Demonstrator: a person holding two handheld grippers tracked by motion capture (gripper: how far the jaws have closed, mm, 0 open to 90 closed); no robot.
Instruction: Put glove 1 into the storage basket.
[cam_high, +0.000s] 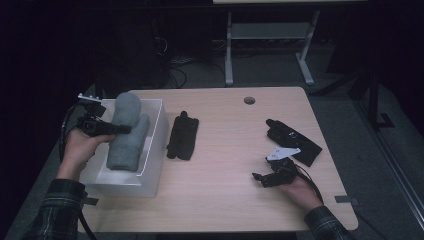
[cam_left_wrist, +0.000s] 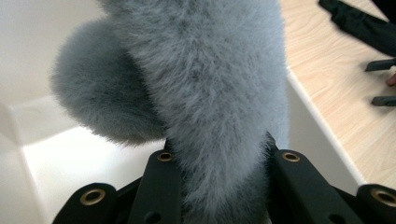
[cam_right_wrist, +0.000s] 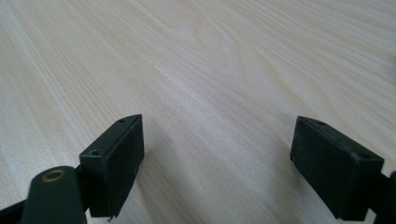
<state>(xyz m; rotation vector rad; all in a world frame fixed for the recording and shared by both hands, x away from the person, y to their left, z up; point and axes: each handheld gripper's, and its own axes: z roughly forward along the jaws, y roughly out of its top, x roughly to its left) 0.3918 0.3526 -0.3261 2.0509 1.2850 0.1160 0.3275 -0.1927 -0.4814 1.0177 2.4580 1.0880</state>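
Observation:
A fluffy grey mitten (cam_high: 127, 132) hangs upright over the white bin (cam_high: 156, 150) at the table's left side. My left gripper (cam_high: 120, 129) is shut on the mitten about halfway up, coming in from the left. In the left gripper view the grey mitten (cam_left_wrist: 201, 84) bulges between the two black jaws of the left gripper (cam_left_wrist: 224, 161), with the white bin (cam_left_wrist: 70, 158) floor below. My right gripper (cam_high: 261, 179) rests low on the table at the right, open. Its own view shows the right gripper (cam_right_wrist: 217, 154) with bare wood (cam_right_wrist: 210, 56) between the spread jaws.
A black glove (cam_high: 183, 136) lies on the table just right of the bin. A second black glove (cam_high: 292, 141) lies at the right, behind my right hand. The tabletop (cam_high: 225, 165) between them is bare wood. A cable hole (cam_high: 249, 100) sits near the far edge.

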